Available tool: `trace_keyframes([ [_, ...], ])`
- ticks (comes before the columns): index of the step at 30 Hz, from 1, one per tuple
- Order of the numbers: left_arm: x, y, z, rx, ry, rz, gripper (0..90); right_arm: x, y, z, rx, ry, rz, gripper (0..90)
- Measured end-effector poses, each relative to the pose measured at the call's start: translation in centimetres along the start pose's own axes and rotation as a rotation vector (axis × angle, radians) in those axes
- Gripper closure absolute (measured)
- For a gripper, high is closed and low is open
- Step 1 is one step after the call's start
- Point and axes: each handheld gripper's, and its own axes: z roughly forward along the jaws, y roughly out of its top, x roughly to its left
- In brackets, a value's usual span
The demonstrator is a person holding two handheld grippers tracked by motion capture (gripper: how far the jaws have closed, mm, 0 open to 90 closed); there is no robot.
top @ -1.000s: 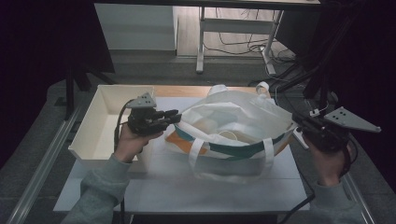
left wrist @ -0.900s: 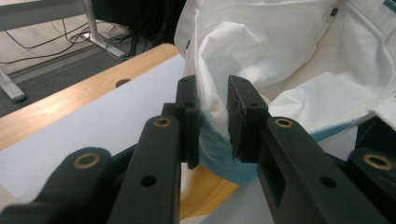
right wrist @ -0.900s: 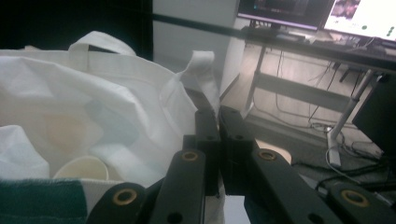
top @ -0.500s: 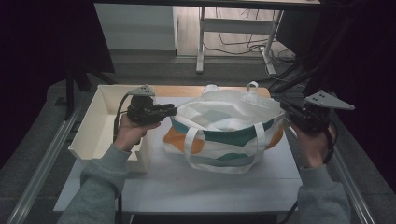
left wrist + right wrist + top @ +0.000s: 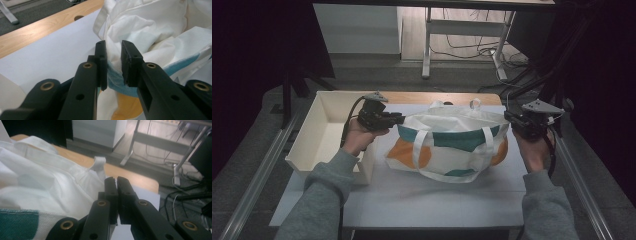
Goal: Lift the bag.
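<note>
A white tote bag (image 5: 452,145) with teal and orange patches and white handles stands on the table, stretched between both grippers. My left gripper (image 5: 401,119) is shut on the bag's left rim. In the left gripper view the white cloth and teal hem (image 5: 113,75) run between the jaws of the left gripper (image 5: 113,47). My right gripper (image 5: 507,116) is shut on the bag's right rim. In the right gripper view the right gripper (image 5: 115,180) has its jaws almost together, with bag cloth (image 5: 37,185) drawn up against them and a white loop (image 5: 100,162) just beyond.
An open white box (image 5: 319,107) sits at the table's left, close to my left hand. A wooden strip (image 5: 412,97) runs along the far edge, and the white tabletop (image 5: 432,200) spreads in front of the bag. Metal rails (image 5: 257,170) flank the table; cables lie on the floor beyond.
Both hands have moved toward the far side of the table, the right one also inward. The bag's wide mouth has been drawn narrow and its side now faces me.
</note>
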Motion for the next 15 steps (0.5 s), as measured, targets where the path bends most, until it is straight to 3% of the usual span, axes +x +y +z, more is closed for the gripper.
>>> trace_keyframes([
  [10, 0.5, 0.4, 2.0, 0.065, 0.027, -0.008, 75.7, -1.0, -2.2, 3.4, 0.079, 0.014, 0.037, 87.1],
  [15, 0.7, 0.3, 2.3, 0.071, 0.022, -0.009, 75.1, -0.7, -2.2, 3.9, 0.065, 0.026, 0.044, 86.1],
])
